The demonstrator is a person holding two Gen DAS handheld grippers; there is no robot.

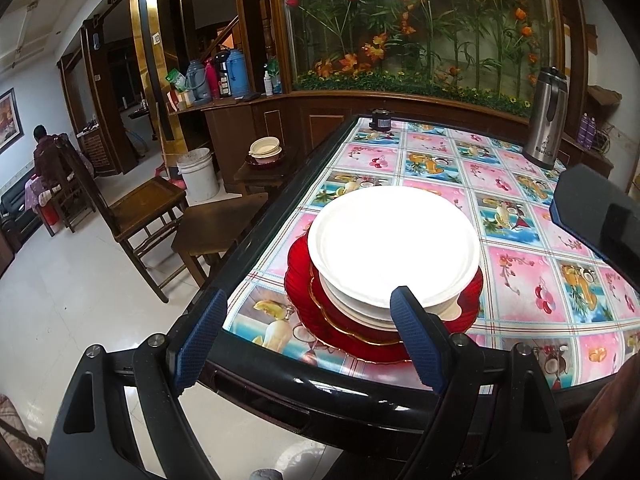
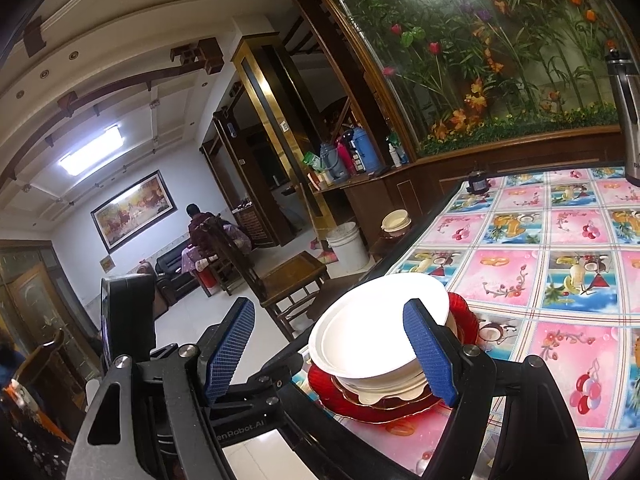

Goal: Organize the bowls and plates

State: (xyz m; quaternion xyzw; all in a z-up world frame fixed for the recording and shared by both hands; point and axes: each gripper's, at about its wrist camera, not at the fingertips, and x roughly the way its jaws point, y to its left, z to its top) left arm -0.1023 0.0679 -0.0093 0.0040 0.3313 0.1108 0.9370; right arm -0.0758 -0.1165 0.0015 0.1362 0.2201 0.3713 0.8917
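A stack stands near the table's front left corner: a white bowl (image 1: 394, 240) on top of other white bowls, on red gold-rimmed plates (image 1: 304, 300). My left gripper (image 1: 312, 312) is open and empty, just in front of the stack, with its right finger before the bowl rim. In the right wrist view the same white bowl (image 2: 376, 332) and red plates (image 2: 344, 396) show. My right gripper (image 2: 332, 340) is open and empty, close above the stack's near side. The right gripper's body shows at the left wrist view's right edge.
The table has a fruit-patterned cloth (image 1: 520, 280) and a dark raised edge (image 1: 256, 248). A steel thermos (image 1: 546, 120) stands at the far right. A stool with more bowls (image 1: 265, 148), a white bucket (image 1: 198, 174) and wooden chairs (image 1: 148, 212) stand left of the table.
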